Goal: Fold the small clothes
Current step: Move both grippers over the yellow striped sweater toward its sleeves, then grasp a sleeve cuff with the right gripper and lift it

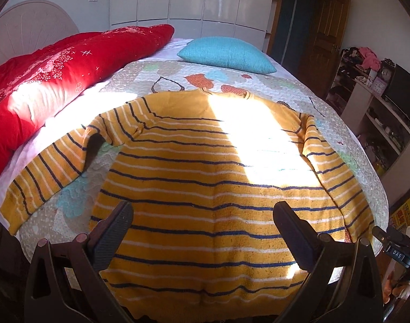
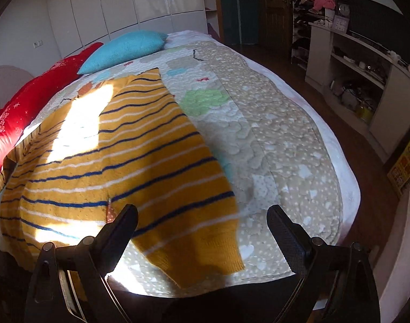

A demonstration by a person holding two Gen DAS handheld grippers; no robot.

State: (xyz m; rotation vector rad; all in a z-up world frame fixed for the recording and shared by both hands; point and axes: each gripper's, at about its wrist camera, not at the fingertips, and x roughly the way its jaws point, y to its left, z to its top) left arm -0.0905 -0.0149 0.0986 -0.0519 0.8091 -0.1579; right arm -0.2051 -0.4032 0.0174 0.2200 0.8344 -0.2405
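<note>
A small mustard-yellow sweater (image 1: pixel 199 177) with navy and white stripes lies flat on the quilted bed, hem toward me, both sleeves spread out. My left gripper (image 1: pixel 202 231) is open and empty, hovering over the sweater's lower body near the hem. In the right wrist view the sweater (image 2: pixel 119 150) lies to the left, and its right sleeve (image 2: pixel 194 245) runs down toward the bed's near edge. My right gripper (image 2: pixel 202 231) is open and empty, just above that sleeve's cuff end.
The patterned quilt (image 2: pixel 280 156) covers the bed. A red duvet (image 1: pixel 51 75) lies along the left side and a teal pillow (image 1: pixel 226 53) at the far end. A shelf unit (image 2: pixel 361 80) with clutter stands to the right across the wooden floor.
</note>
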